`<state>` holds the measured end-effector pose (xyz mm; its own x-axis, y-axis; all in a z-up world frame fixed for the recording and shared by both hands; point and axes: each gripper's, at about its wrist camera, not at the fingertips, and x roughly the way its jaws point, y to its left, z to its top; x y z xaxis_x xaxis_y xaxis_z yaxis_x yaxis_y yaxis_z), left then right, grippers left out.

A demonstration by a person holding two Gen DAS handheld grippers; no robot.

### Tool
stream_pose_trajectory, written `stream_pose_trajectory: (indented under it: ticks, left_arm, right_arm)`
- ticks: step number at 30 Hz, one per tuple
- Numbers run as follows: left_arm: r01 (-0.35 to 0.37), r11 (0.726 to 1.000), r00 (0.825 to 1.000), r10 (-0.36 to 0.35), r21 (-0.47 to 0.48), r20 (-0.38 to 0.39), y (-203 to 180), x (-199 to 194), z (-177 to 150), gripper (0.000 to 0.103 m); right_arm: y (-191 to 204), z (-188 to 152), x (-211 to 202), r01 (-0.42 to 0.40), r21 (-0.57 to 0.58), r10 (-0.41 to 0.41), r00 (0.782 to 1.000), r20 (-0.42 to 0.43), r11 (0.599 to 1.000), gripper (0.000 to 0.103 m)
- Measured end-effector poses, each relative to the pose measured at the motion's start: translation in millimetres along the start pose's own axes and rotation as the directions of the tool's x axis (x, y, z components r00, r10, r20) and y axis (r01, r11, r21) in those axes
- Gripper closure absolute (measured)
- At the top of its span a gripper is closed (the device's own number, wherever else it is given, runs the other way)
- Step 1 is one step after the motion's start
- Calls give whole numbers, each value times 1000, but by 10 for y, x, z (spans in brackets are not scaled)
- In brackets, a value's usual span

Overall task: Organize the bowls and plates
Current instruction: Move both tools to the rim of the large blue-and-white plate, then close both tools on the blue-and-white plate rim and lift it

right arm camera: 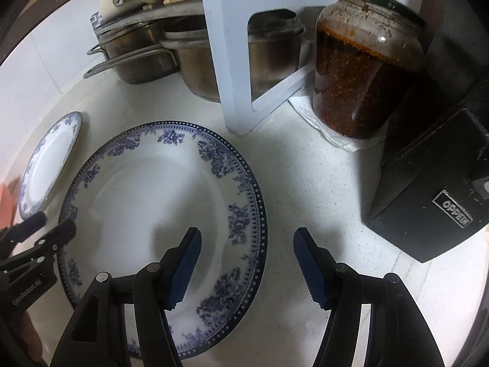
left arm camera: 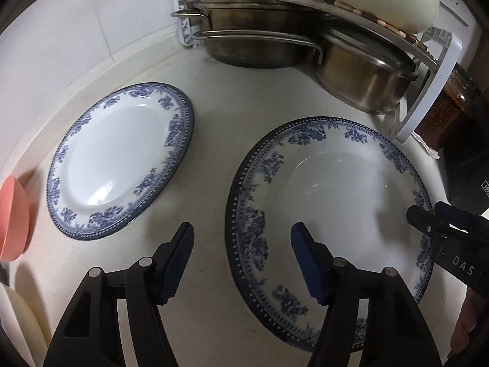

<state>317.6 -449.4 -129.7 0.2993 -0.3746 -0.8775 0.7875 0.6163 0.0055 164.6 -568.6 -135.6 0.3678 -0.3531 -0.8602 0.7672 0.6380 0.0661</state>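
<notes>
A large white plate with a blue floral rim [left arm camera: 333,183] [right arm camera: 146,202] lies flat on the white counter. My left gripper [left arm camera: 242,232] stands open over its left rim, one finger above the counter and the other above the plate's well. My right gripper [right arm camera: 247,232] stands open over the opposite rim in the same way. Neither pair of pads presses on the plate. Each gripper shows at the edge of the other's view, right gripper [left arm camera: 428,217] and left gripper [right arm camera: 45,226]. A smaller matching plate [left arm camera: 122,159] [right arm camera: 49,165] lies to the left. A pink bowl [left arm camera: 13,217] sits at the far left edge.
Stacked steel pots [left arm camera: 259,46] [right arm camera: 195,61] sit under a white rack [right arm camera: 226,61] behind the plates. A jar of dark red sauce [right arm camera: 363,70] stands on a paper towel at the right, next to a black box [right arm camera: 434,189]. A tiled wall [left arm camera: 76,30] bounds the counter at left.
</notes>
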Motion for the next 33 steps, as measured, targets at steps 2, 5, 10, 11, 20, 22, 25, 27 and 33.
stream_pose_trajectory:
  ticks: [2, 5, 10, 11, 20, 22, 25, 27, 33]
  left_arm:
    - [5, 1000, 1000, -5, 7, -10, -11, 16, 26, 41]
    - [2, 1000, 1000, -2, 9, -9, -14, 22, 66, 44]
    - [35, 999, 998, -35, 1, -49, -8, 102, 123, 55]
    - [41, 999, 997, -41, -5, -66, 0, 133, 129, 59]
    - [38, 999, 998, -38, 0, -60, -25, 140, 121, 66]
    - [38, 999, 997, -38, -5, -63, -33, 141, 126, 66]
    - [38, 999, 998, -39, -6, -51, -29, 83, 107, 67]
    - [41, 999, 998, -41, -6, -41, -23, 10, 77, 67]
    - [40, 998, 998, -42, -46, -46, 53, -182, -33, 67]
  right_arm:
    - [-15, 20, 22, -12, 10, 12, 1000, -14, 1000, 40]
    - [-31, 62, 56, -20, 13, 21, 999, -39, 1000, 43]
    - [-14, 117, 109, -25, 2, 25, 998, -65, 1000, 49]
    - [-9, 126, 110, -28, 0, 28, 997, -67, 1000, 51]
    - [85, 188, 137, -13, -48, 9, 996, -87, 999, 62]
    - [82, 193, 128, -8, -50, 3, 996, -91, 999, 63]
    - [91, 184, 102, 1, -55, -6, 996, -89, 999, 64]
    - [116, 185, 84, 4, -57, -9, 997, -80, 998, 64]
    - [161, 128, -109, 9, -64, -12, 998, -61, 998, 64]
